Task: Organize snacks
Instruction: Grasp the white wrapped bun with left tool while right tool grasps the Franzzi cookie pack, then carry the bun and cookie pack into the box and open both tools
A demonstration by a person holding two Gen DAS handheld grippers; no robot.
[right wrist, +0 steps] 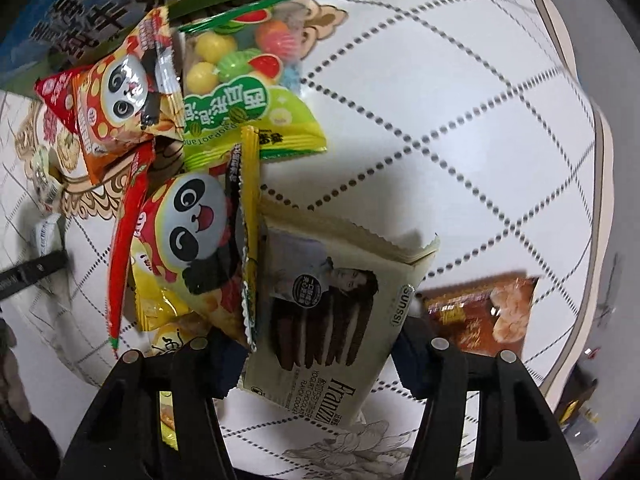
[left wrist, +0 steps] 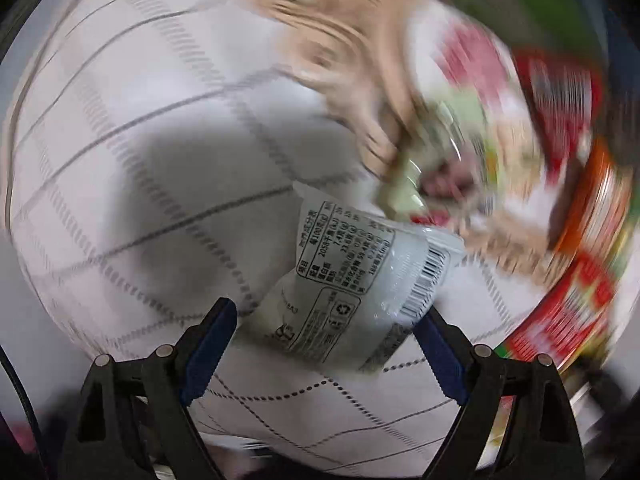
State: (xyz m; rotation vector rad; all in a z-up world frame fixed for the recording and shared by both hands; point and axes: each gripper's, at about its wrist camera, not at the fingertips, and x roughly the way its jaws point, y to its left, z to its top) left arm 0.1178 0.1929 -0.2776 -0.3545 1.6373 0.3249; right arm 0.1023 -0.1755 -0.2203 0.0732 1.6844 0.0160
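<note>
Cookie pack (right wrist: pixel 320 320) crowded by panda snack bag (right wrist: pixel 192 236); brown packet (right wrist: pixel 480 312) beside.

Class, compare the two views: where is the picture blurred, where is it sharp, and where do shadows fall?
Left wrist view: snack pile smeared, white packet sharp, big grey shadow on the tablecloth. Right wrist view: mostly sharp; cookie packet readable, edges bent.

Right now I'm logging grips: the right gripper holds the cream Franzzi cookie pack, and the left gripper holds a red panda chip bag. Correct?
Not quite. The left gripper holds a white packet with a barcode, as the left wrist view shows. The right gripper does hold the Franzzi cookie pack.
</note>
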